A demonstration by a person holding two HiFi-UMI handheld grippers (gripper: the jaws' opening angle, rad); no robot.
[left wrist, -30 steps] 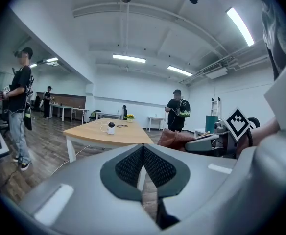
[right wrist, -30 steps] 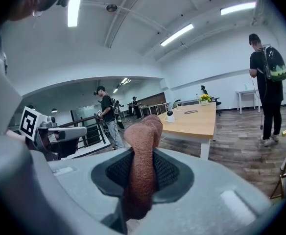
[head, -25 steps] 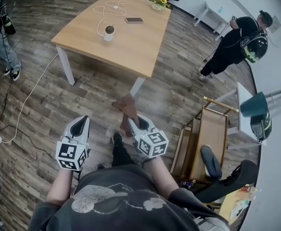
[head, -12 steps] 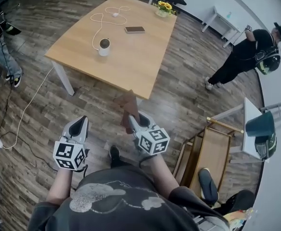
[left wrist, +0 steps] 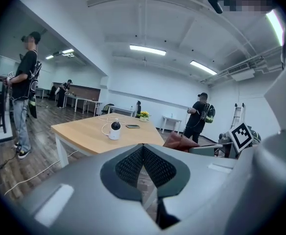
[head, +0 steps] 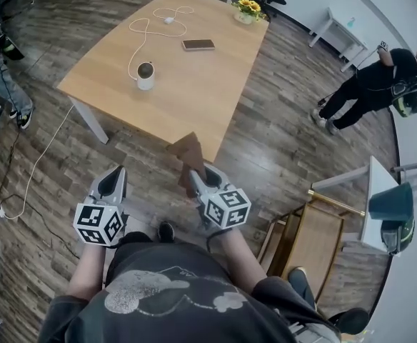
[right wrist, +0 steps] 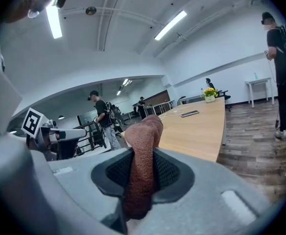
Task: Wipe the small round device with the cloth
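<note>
Right gripper view — cloth (right wrist: pixel 142 155) clamped, table (right wrist: pixel 197 131) beyond

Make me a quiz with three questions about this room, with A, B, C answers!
1. Where is the small round device?
A) on the floor
B) on the wooden table
C) on a chair

2. What colour is the cloth?
A) blue
B) reddish brown
C) yellow

3. What are the right tongs doing?
A) gaping wide, empty
B) pinching a phone
C) shut on the cloth

Answers:
1 B, it stands upright on the wooden table.
2 B, the head view and the right gripper view both show it reddish brown.
3 C, the cloth is pinched between them and sticks up past them.
</note>
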